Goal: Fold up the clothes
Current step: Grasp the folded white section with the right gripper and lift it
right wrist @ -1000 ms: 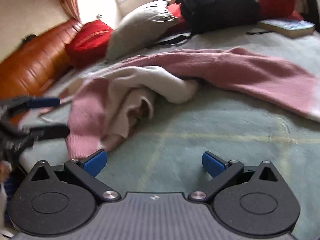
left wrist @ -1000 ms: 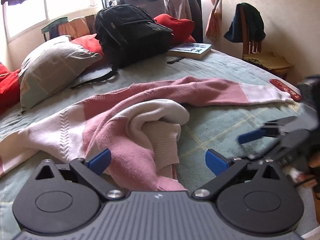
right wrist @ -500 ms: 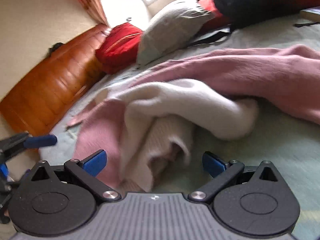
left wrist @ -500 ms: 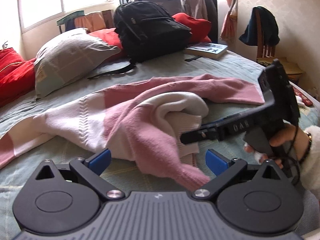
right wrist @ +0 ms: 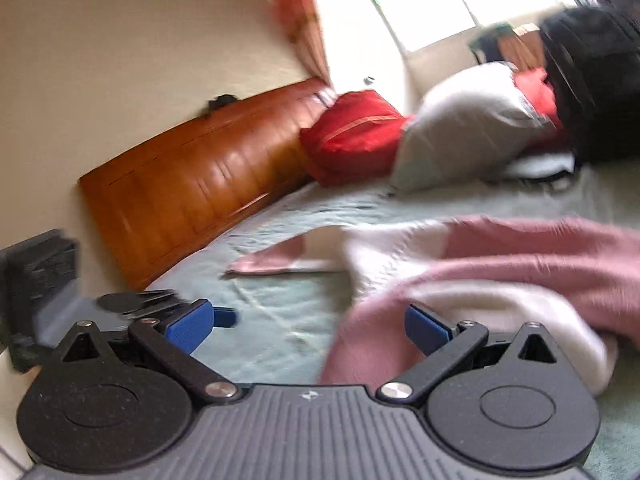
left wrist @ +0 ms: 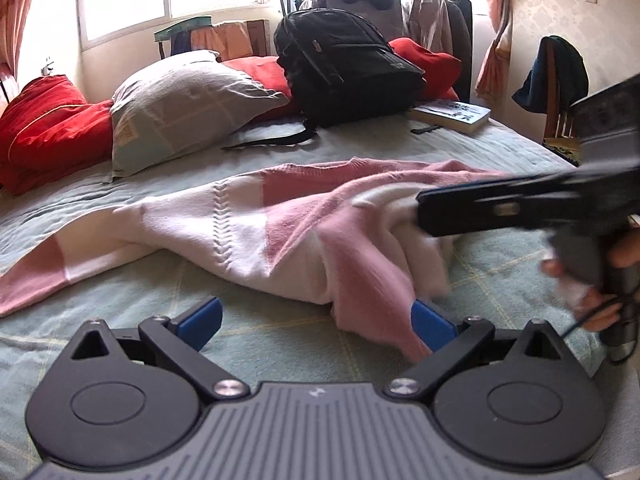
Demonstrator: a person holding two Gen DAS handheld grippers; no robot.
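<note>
Pink and cream knitted wool makes up the crumpled sweater (left wrist: 280, 236) lying across the middle of the bed (left wrist: 500, 148), which is covered with a pale green checked quilt. One sleeve trails flat toward the bed's left edge; the bunched body is heaped nearer the front edge.

Left hand-held gripper (left wrist: 316, 322): its blue-padded fingers (left wrist: 200, 320) are spread wide, with nothing between them; a pink fold of the sweater lies just in front of the right-side pad.

Right hand-held gripper (right wrist: 306, 326): in its own blurred view the fingers are also spread wide, and the sweater's pink edge lies at the right-side pad, not pinched. From the left wrist view its dark body reaches in from the right, held by a person's hand (left wrist: 600, 280), with its tip against the cream part of the heap.

At the far edge of the bed sit a grey-green pillow (left wrist: 180, 100), red cushions (left wrist: 44, 120), a black backpack (left wrist: 344, 72) and a paperback book (left wrist: 452, 114).
</note>
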